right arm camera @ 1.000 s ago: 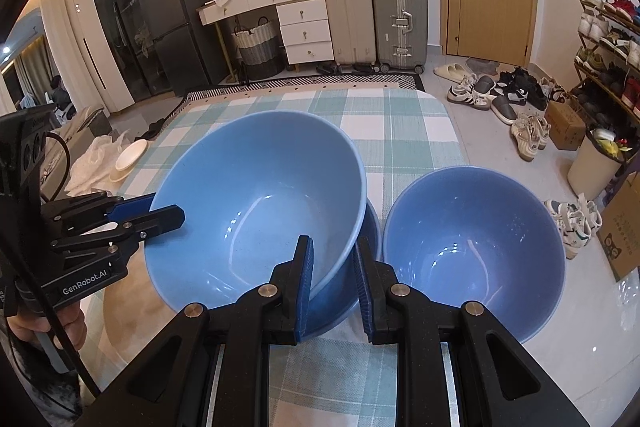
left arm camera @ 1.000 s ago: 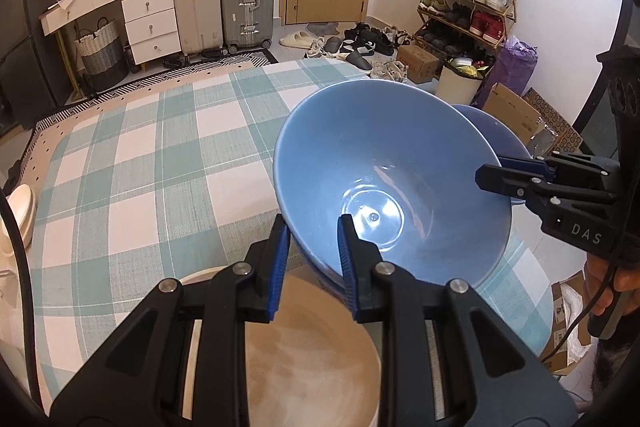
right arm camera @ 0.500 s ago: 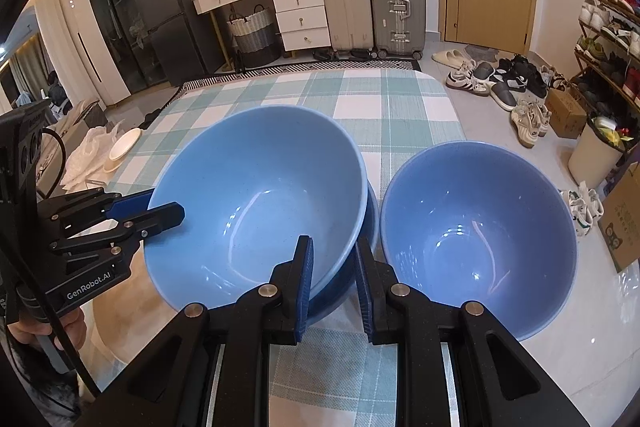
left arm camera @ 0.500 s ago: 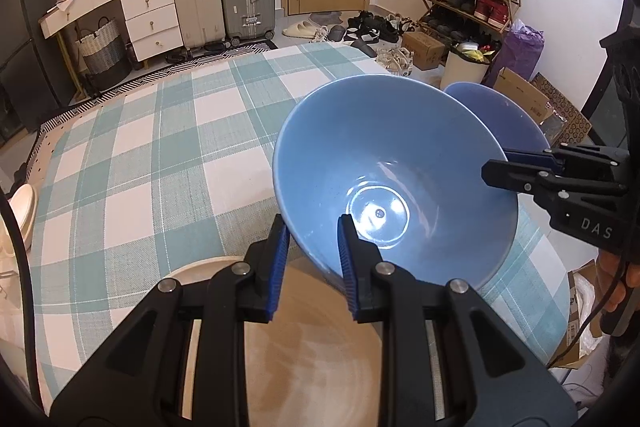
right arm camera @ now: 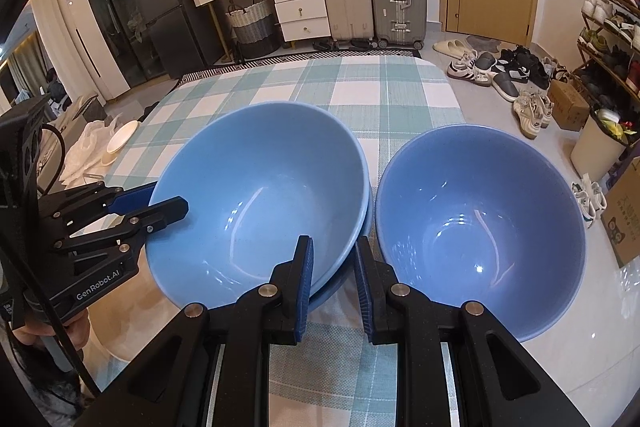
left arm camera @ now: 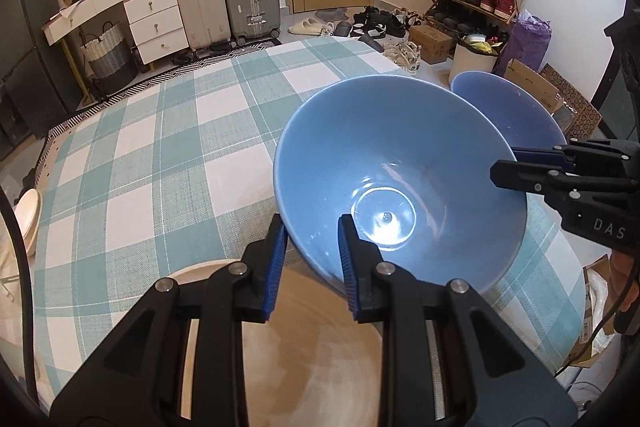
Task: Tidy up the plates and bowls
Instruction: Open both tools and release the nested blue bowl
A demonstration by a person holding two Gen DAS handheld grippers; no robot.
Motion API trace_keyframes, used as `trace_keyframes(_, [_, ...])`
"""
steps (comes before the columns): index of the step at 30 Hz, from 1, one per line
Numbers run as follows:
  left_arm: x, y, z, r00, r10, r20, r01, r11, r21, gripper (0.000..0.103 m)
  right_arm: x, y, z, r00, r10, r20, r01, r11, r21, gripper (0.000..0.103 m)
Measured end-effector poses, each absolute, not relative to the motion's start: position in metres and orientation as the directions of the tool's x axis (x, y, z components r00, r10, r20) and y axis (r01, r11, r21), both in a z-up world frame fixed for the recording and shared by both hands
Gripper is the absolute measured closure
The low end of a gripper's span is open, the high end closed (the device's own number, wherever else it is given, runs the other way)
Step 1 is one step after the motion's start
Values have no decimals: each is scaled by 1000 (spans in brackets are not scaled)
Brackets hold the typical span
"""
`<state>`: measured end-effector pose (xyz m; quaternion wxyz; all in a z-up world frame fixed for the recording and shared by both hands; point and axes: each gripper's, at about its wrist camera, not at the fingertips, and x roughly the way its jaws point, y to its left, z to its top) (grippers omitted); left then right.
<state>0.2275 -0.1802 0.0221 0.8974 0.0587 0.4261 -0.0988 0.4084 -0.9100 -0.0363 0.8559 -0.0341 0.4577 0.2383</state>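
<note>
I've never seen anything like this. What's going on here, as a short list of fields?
Held item: blue bowl, gripped at opposite rims
Left hand-held gripper: shut on its rim
Right hand-held gripper: shut on its rim
Beneath it: another blue bowl's rim, nested
Beside it: second blue bowl, standing alone
Surface: green checked tablecloth
Also there: beige plate, near the left gripper

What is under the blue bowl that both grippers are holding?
A second blue bowl sits nested beneath the held bowl; only its rim edge shows. The rest, and the checked tablecloth below, is covered.
</note>
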Motion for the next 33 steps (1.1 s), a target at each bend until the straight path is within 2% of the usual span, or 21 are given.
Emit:
trace_keyframes(13, [232, -167, 17, 601, -170, -781, 232, 972, -33, 79, 404, -912, -35, 479, 361, -800, -438, 888, 139, 81])
trace_keyframes(17, [233, -164, 16, 601, -171, -780, 227, 973, -38, 76, 403, -911, -34, 490, 342, -802, -438, 892, 113, 80])
trace_keyframes(22, [232, -158, 20, 605, -173, -777, 216, 975, -49, 69, 400, -915, -31, 501, 333, -799, -434, 895, 102, 77])
trace_keyframes(29, [229, -152, 30, 612, -200, -765, 217, 973, -81, 47, 396, -919, -33, 503, 326, -800, -427, 899, 98, 65])
trace_keyframes(33, [227, -151, 37, 624, -203, -754, 217, 973, -82, 45, 397, -920, -35, 503, 328, -800, -424, 900, 102, 62])
